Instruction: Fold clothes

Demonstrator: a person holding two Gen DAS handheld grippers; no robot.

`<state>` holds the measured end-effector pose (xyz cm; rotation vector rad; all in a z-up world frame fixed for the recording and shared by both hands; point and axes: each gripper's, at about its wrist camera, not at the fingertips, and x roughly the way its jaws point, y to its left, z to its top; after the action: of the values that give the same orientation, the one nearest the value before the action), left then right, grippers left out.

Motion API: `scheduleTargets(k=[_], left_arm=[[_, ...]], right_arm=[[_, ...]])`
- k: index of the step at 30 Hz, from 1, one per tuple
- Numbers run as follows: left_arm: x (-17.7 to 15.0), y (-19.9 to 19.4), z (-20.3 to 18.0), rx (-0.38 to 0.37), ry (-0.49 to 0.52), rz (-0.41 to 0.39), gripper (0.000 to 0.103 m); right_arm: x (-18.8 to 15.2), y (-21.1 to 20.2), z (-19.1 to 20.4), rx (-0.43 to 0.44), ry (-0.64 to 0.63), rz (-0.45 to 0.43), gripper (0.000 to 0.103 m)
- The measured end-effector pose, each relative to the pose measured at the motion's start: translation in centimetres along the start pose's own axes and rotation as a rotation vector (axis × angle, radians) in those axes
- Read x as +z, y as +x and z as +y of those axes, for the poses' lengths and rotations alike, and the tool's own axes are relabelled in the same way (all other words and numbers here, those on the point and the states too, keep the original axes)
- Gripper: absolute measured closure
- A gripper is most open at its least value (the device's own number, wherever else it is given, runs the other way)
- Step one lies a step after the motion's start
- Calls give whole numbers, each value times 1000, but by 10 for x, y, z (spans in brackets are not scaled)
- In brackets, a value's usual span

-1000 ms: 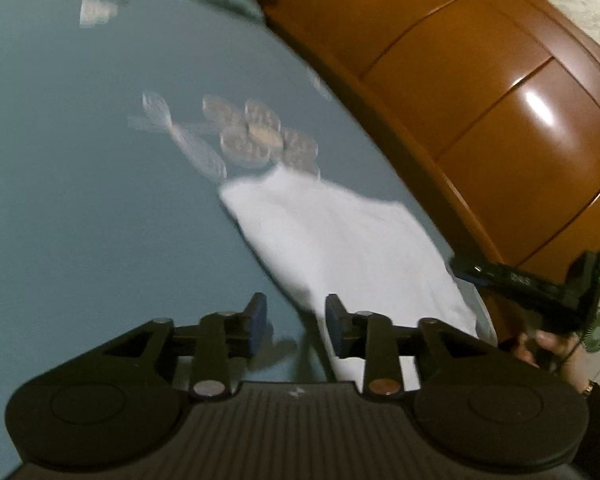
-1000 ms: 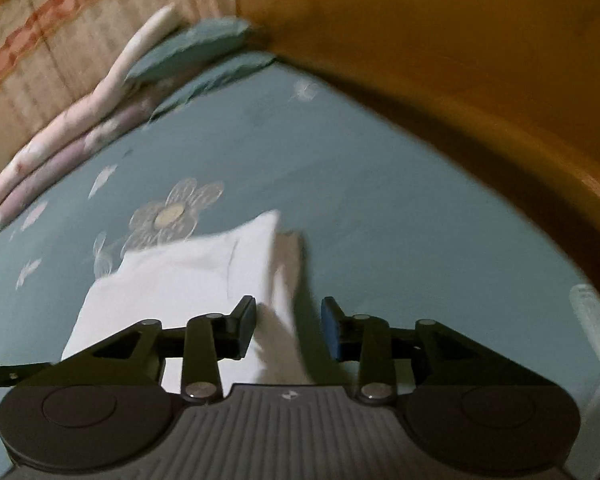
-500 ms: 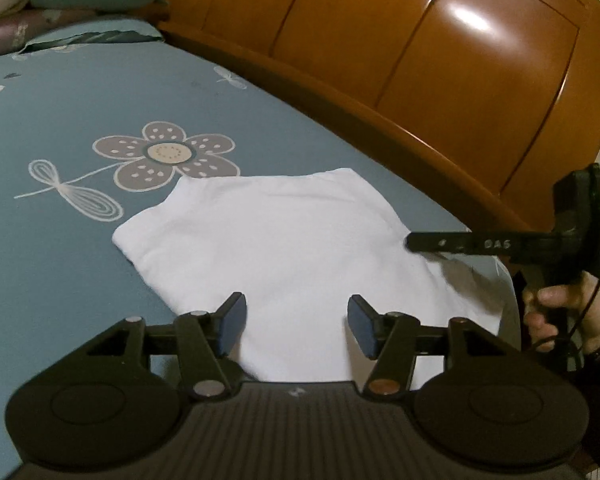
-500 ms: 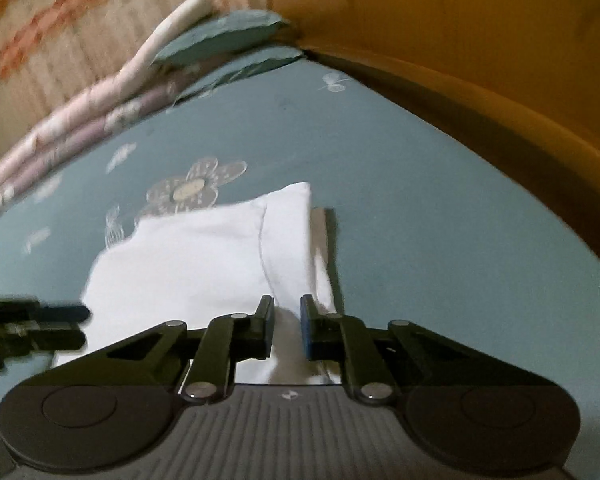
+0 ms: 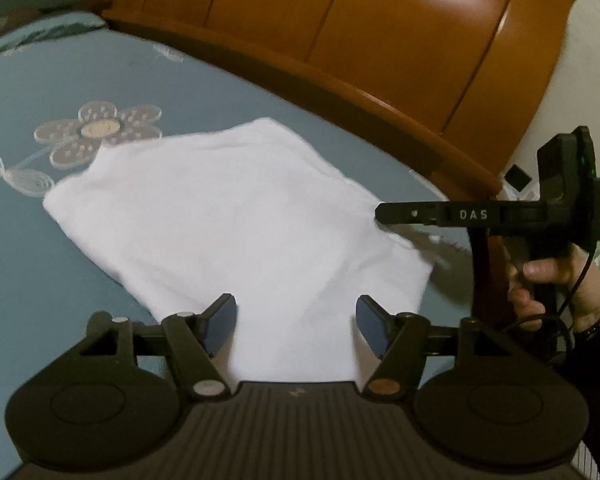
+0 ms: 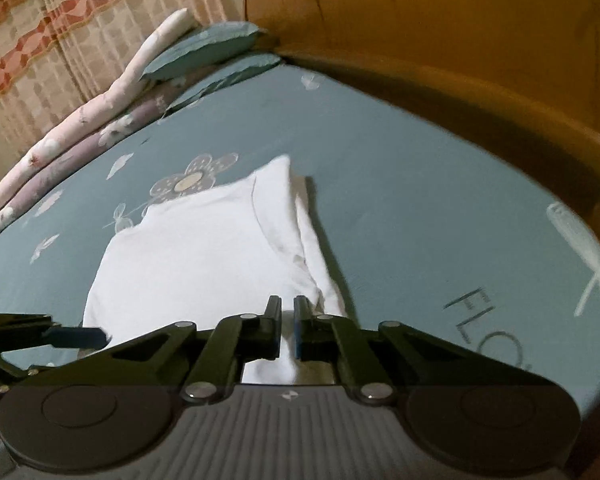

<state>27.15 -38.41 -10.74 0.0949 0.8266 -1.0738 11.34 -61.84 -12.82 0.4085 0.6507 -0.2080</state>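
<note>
- white shirt (image 5: 236, 220) is folded on my blue bed (image 5: 28, 248), by the flower print
- left claw (image 5: 296, 324) is opening, nothing gripped
- right claw (image 6: 287, 322) is closing, pinching the shirt's corner

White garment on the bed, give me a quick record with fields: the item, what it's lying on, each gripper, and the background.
item: folded white garment
surface: teal flowered bedsheet
left gripper: jaws opening, above garment's near edge, not gripping
right gripper: jaws closing, white cloth between them at garment's corner
background: wooden headboard, stacked pillows
</note>
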Motion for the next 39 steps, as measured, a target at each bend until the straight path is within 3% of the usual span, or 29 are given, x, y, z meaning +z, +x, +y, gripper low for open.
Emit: scheduleTargets(k=[3,6,9,14,17,22,26,29,31,36,39], left_arm=[[-2,-4,-6,-39,22,-9,26],[-9,5,-7,-52,16,39,27],[-8,-3,-10,-26,30,27,26],[-1,-40,-4,129,73,-72,20],[-5,-54,2,229,75,-92,19],[-20,-61,13,260,32,-83,19],[-24,-64,22,293,6,-66,19],[-24,-74,22,301,-1,-88,19],[-25,-80,22,315,0,-96,19],[-36,-89,18,340,-5,-85,18],[-43,-95,14,346,-7,-77,18]], right_arm=[[-5,-1,5,-18,-18,-7,84],[-13,6,-4,-17,24,19,84],[-4,0,5,-19,4,0,73],[31,6,27,-3,-71,-60,69],[52,35,37,-6,-98,-55,69],[67,94,42,-85,-132,1,69],[74,111,41,-100,-133,7,70],[77,96,47,-100,-134,2,66],[72,70,52,-70,-149,-21,47],[35,20,56,-60,-180,3,36],[8,14,48,-104,-176,49,34]])
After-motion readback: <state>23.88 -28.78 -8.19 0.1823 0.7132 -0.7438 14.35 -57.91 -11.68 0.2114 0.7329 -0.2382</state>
